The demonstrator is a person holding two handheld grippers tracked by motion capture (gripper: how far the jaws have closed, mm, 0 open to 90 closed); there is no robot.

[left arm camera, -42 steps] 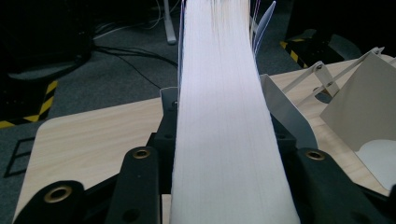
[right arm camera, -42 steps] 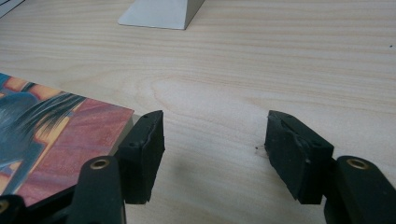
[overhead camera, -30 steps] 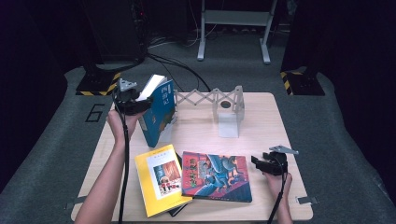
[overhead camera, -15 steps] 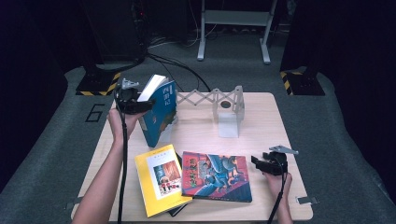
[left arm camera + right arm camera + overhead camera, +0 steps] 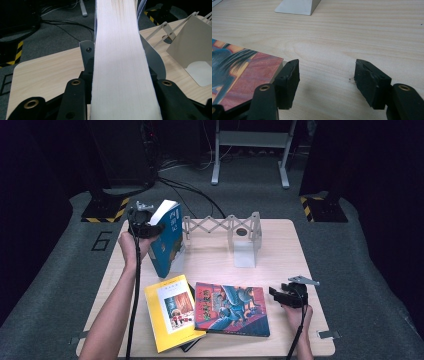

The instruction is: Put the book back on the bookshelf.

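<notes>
The left gripper (image 5: 150, 222) holds the blue book (image 5: 167, 240) upright at the far-left part of the table (image 5: 280, 245), its jaws clamped on the thick white block of pages, which rises between them in the left gripper view (image 5: 117, 62). The book's lower corner seems to rest on the wood, though the high view is too coarse to be sure. Just right of it stands the white folding book rack (image 5: 235, 232), its scissor arms stretched toward the blue cover and its end plate upright.

The step in hand looks like standing the book in that rack. To do it well, keep the book vertical, spine toward the near side, slide it along the table against the rack's left end plate, and loosen the jaws only once it leans steadily; a tall, heavy book let go early would topple.

Nearer the person lie the yellow book (image 5: 172, 312) and, touching it, the red-and-blue book (image 5: 232, 307), both flat. At the right, the right gripper (image 5: 325, 75) rests low with its jaws wide and empty, just beside that book's right edge, well placed to take it next.
</notes>
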